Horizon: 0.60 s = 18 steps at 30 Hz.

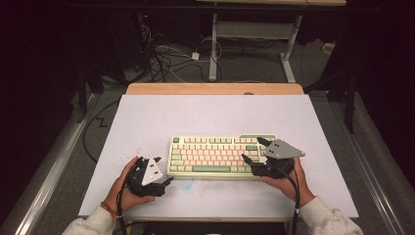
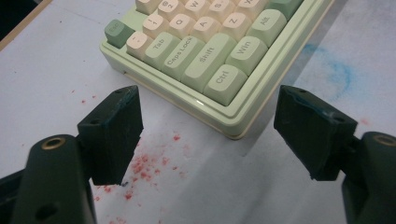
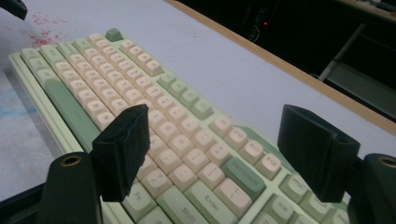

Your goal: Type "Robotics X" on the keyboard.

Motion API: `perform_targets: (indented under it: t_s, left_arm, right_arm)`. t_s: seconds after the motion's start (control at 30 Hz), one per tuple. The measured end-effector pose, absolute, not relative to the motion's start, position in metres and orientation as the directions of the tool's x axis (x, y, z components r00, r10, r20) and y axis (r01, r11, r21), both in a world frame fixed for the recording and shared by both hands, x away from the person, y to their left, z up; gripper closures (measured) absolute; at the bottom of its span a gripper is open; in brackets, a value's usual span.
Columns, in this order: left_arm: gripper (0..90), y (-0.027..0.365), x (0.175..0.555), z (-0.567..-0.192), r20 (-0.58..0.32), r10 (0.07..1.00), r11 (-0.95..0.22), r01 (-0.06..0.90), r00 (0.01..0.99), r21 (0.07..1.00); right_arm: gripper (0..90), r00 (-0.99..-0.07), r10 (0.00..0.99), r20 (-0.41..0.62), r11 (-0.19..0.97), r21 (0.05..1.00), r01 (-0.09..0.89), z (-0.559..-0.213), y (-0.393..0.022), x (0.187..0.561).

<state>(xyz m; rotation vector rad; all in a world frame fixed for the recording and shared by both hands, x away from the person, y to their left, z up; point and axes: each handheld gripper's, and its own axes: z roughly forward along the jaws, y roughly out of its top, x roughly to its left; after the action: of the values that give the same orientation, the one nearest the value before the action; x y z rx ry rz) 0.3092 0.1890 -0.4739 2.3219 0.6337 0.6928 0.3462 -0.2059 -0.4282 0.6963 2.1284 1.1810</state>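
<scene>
A pale green keyboard (image 1: 215, 155) with cream keys lies at the front middle of the white table (image 1: 205, 112). My left gripper (image 1: 157, 172) sits on the table just off the keyboard's left front corner. In the left gripper view its jaws (image 2: 208, 100) stand wide apart, and between them I see the Ctrl corner of the keyboard (image 2: 205, 51) without touching it. My right gripper (image 1: 255, 151) hovers over the keyboard's right end. Its jaws (image 3: 217, 116) are open above the keys (image 3: 140, 107), with nothing held.
Red specks (image 2: 144, 165) dot the table by the left gripper, and a faint blue smear (image 2: 336, 70) lies in front of the keyboard. A wooden strip (image 1: 215, 88) edges the table's far side. Beyond it are floor cables (image 1: 166, 58) and another table's legs (image 1: 213, 49).
</scene>
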Motion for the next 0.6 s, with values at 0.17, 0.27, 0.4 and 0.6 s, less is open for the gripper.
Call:
perform_targets:
  t_s: [0.17,0.27,0.4,0.6]
  left_arm:
    - [23.1,0.189,0.309,-0.473,0.307,0.598,-0.676,0.261,0.740,0.689]
    - [24.7,0.190,0.309,-0.471,0.299,0.609,-0.662,0.262,0.735,0.702]
    - [29.0,0.191,0.308,-0.469,0.285,0.619,-0.642,0.263,0.732,0.720]
    - [42.5,0.189,0.309,-0.466,0.265,0.626,-0.631,0.276,0.734,0.725]
  right_arm:
    - [24.5,-0.665,0.704,-0.251,0.460,0.874,0.157,-0.431,-0.218,0.338]
    - [24.2,-0.656,0.711,-0.253,0.462,0.872,0.164,-0.434,-0.225,0.334]
    - [24.0,-0.646,0.722,-0.248,0.452,0.876,0.168,-0.436,-0.232,0.328]
    - [24.0,-0.644,0.724,-0.248,0.457,0.871,0.179,-0.443,-0.238,0.319]
